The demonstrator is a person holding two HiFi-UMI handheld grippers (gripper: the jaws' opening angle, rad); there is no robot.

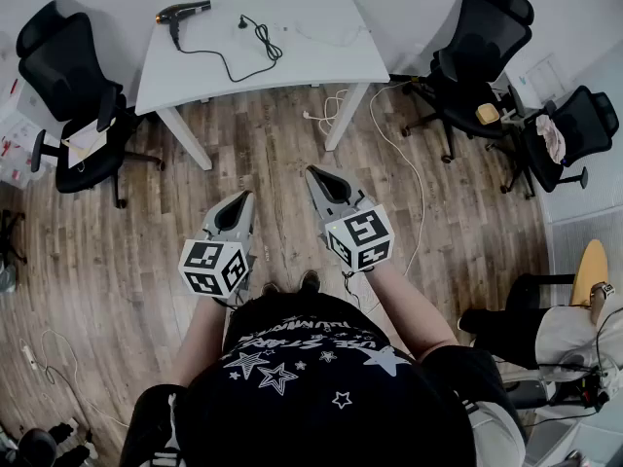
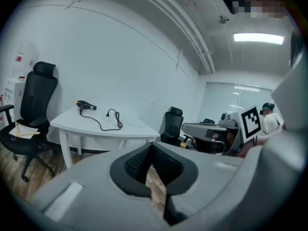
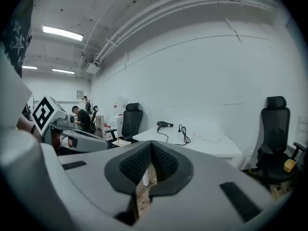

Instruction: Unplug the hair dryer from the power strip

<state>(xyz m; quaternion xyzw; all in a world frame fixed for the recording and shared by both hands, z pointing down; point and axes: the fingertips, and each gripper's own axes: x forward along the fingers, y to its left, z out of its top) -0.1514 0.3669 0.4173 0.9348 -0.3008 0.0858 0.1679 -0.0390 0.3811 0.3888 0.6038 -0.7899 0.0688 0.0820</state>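
1. Grippers. The left gripper (image 1: 242,200) and the right gripper (image 1: 313,174) are held side by side in front of the person, over bare wood floor (image 1: 263,154). Both point toward the white table (image 1: 321,61). On each gripper the ribbed pads are closed tip to tip, with nothing between them.

2. Task item. The hair dryer (image 1: 181,13) lies on the tabletop near the far left corner, close to the left edge. Its black cord (image 1: 226,64) sweeps toward the front edge, then returns to a loose coil. The plug (image 1: 242,22) rests free on the table surface. A thin white cable (image 1: 326,37) crosses the right half of the tabletop; what it connects to is probably too small to resolve.

3. Clearance. Both grippers are well apart from the table. An open strip of floor lies between them. One black office chair (image 1: 73,81) stands just beside the table's left edge. A second chair (image 1: 475,47) stands beyond the right corner.
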